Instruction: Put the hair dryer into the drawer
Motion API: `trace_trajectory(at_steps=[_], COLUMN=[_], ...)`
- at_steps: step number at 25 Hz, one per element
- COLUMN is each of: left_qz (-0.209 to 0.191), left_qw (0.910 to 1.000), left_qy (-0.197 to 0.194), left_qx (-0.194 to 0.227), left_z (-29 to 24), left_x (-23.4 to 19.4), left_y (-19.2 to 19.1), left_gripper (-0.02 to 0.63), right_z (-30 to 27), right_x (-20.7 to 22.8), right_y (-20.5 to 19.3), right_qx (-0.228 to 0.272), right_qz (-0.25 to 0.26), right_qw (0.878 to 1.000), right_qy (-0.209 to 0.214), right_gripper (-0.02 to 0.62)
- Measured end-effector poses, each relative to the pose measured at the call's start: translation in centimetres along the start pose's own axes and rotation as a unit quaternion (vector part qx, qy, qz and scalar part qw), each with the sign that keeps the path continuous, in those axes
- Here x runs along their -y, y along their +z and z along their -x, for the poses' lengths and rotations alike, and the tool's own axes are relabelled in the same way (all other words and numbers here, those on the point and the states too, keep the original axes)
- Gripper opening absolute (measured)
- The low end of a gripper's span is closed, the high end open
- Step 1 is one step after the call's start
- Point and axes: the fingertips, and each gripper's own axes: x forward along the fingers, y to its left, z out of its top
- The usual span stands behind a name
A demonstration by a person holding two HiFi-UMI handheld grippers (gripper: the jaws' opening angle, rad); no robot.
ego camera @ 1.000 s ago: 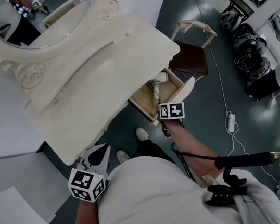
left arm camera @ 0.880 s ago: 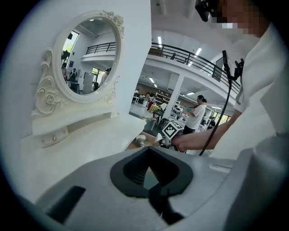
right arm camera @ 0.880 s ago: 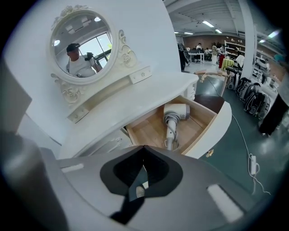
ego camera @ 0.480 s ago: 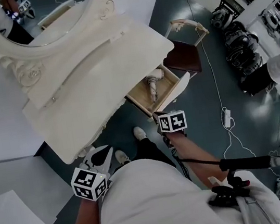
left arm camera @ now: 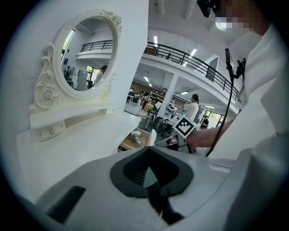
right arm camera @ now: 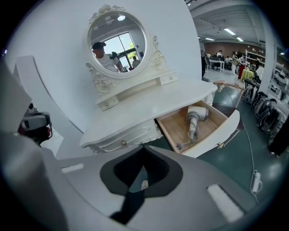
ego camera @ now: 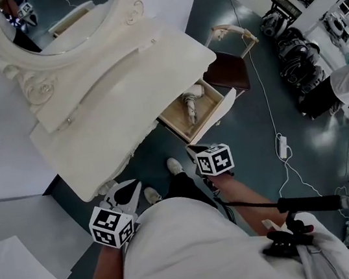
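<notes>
Looks basically done: hair dryer [right arm camera: 195, 118] flat inside the open drawer [right arm camera: 228, 125]. Right gripper [right arm camera: 142, 180] pressed shut, empty, nothing left to carry; left gripper [left arm camera: 150, 180] shut too, idle beside the vanity [ego camera: 122, 98].

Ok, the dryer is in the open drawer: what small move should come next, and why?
Probably move the right gripper toward the front of the drawer to push it shut. The hair dryer already lies inside, the drawer stands pulled out of the dressing table, and the right gripper's jaws are together, empty and apart from the drawer.
</notes>
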Motion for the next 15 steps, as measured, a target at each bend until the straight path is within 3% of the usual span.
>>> trace_trajectory(at_steps=[15], left_qz=[0.004], left_qw=[0.9999], left_qy=[0.010], left_qx=[0.005], left_z=[2.0], left_x=[-0.3], left_y=[-0.7], left_gripper=[0.002], right_z=[1.1], right_x=[-3.8], right_y=[0.2], right_qx=[0.006], right_qz=[0.040], right_qw=[0.999], right_qy=[0.020], right_gripper=[0.002])
